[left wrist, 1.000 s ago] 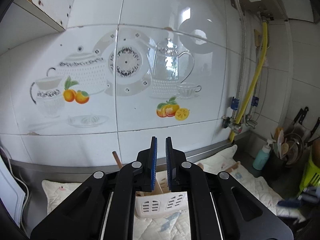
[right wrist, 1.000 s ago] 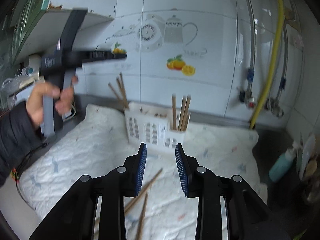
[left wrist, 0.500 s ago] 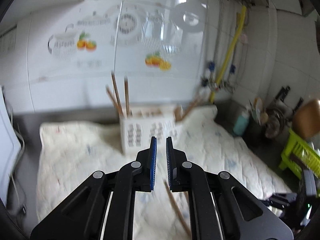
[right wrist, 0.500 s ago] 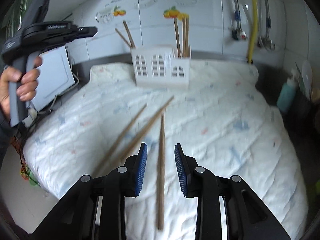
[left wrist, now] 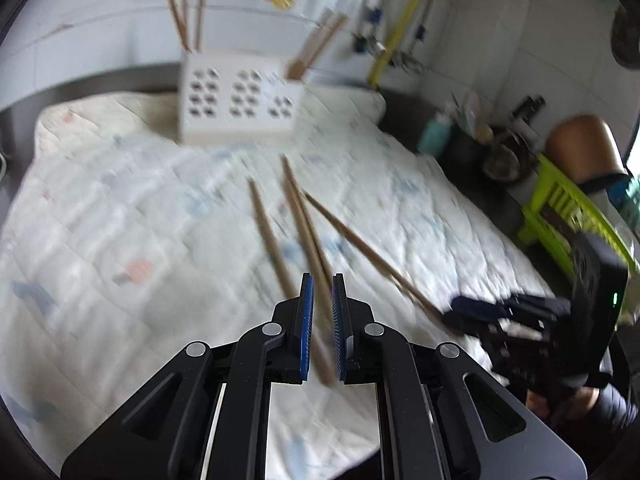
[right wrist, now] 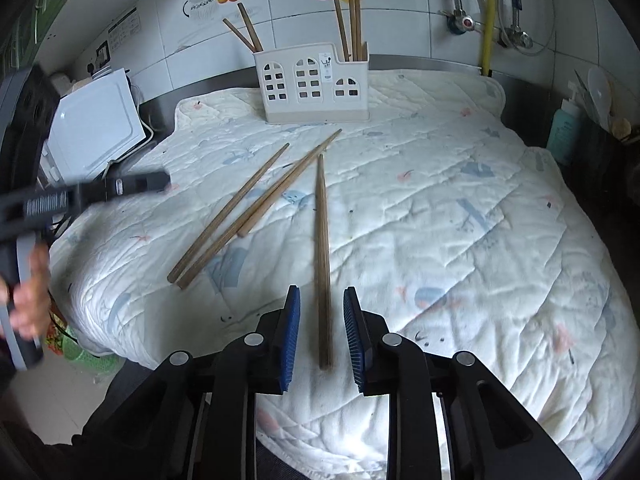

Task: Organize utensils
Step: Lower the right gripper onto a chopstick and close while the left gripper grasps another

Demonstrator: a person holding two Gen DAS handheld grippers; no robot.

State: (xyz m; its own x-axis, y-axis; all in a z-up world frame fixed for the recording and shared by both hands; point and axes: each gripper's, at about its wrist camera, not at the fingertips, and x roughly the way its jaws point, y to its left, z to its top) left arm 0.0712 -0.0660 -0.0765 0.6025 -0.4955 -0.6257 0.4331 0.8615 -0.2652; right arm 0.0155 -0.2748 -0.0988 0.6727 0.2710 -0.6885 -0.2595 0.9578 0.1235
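I count four chopsticks (right wrist: 322, 248) lying loose on the white quilt (right wrist: 460, 208). I see one white holder (right wrist: 316, 84) at the back. Two sticks (right wrist: 244, 30) stand in its left end and three sticks (right wrist: 350, 20) in its right end.

The right gripper (right wrist: 322, 330) hangs low over a white quilted cloth (right wrist: 440, 208), its jaws closing with the thick end of a lone wooden chopstick (right wrist: 322, 248) lying between them, pads not yet touching it. Three more chopsticks (right wrist: 248, 210) lie to its left. Behind stands a white utensil holder (right wrist: 312, 84) with chopsticks upright in both end compartments; the left gripper (right wrist: 160, 180) shows blurred at left.
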